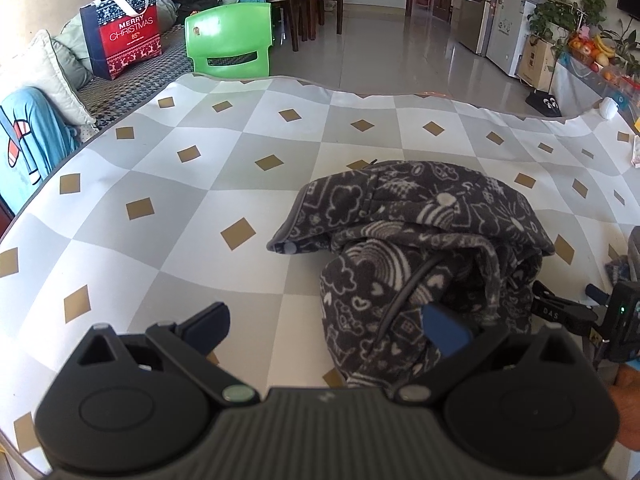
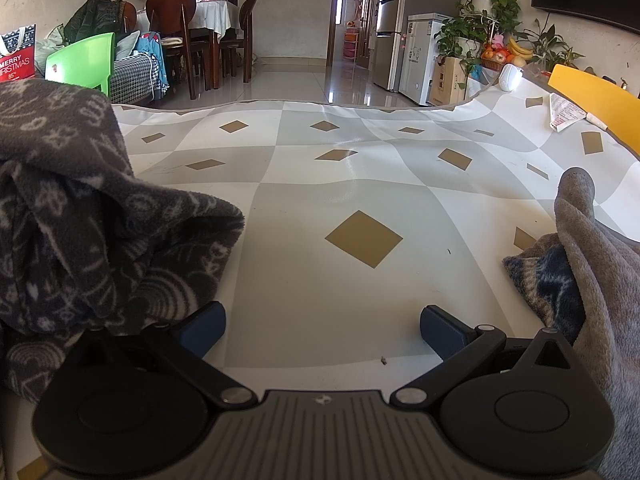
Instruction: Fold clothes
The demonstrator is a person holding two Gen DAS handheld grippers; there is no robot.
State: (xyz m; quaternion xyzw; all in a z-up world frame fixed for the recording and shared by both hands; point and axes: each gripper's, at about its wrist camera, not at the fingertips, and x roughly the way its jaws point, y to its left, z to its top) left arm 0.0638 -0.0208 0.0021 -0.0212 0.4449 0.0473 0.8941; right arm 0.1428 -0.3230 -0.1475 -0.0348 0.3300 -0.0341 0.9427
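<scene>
Left wrist view: left gripper (image 1: 326,330) spread wide, nothing between the fingers. Left finger (image 1: 208,326) sits over bare tablecloth (image 1: 192,216); right finger (image 1: 444,334) lies against the near fold of the fleece (image 1: 416,248), touching but not pinching. Fleece is dark grey with a white doodle print, bundled in a heap on the table, right of centre. Right gripper (image 1: 568,312) pokes in at the right edge, just beside the heap; can't tell its state from here. Green chair (image 1: 230,38) and Christmas bag (image 1: 124,32) beyond the far table edge.

Right wrist view: right gripper (image 2: 322,330) also spread wide, empty, over bare tablecloth. Fleece fills the left side, its edge next to the left finger (image 2: 204,328), not gripped. A second garment, plain grey (image 2: 592,264), lies at the right edge, near the right finger (image 2: 442,330).
</scene>
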